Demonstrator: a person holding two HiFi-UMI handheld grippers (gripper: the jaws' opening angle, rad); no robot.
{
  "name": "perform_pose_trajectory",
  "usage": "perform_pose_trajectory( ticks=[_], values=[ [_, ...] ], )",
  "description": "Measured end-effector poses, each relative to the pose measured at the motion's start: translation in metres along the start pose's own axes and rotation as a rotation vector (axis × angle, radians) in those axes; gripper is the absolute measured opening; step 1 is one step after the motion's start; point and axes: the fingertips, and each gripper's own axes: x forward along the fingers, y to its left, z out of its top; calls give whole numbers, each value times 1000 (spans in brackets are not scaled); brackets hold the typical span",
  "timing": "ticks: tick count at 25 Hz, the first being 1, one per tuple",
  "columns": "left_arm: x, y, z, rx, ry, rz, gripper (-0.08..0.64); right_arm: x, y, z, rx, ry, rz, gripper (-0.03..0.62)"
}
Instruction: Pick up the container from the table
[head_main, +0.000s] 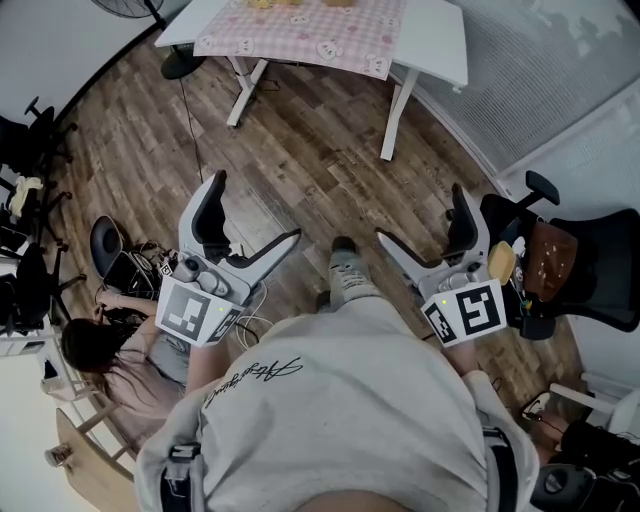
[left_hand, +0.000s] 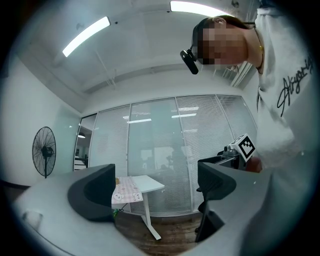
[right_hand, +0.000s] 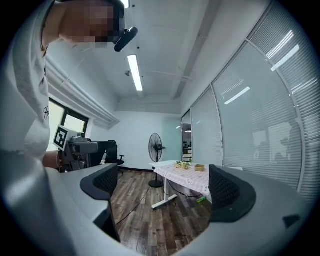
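Right gripper view shows a small tan container (right_hand: 200, 168) on the cloth-covered table (right_hand: 182, 176), well ahead of the jaws; right gripper (right_hand: 165, 189) and left gripper (left_hand: 157, 189) both gape wide, empty, neither plainly nearer.

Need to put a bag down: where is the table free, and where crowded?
The table's right end, past the cloth, is bare white top; a narrower bare strip lies left of the cloth. The cloth's near part is free too. Small items crowd its far edge.
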Motion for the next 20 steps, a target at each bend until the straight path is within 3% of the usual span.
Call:
perform_pose_trajectory(
  ticks=[11,20],
  values=[
    [17,39,-7,17,11,28,495,51,-17,-3,23,10,36,552],
    [76,98,-27,22,12,26,494,131,-53,-12,-26,33,63,552]
  ],
)
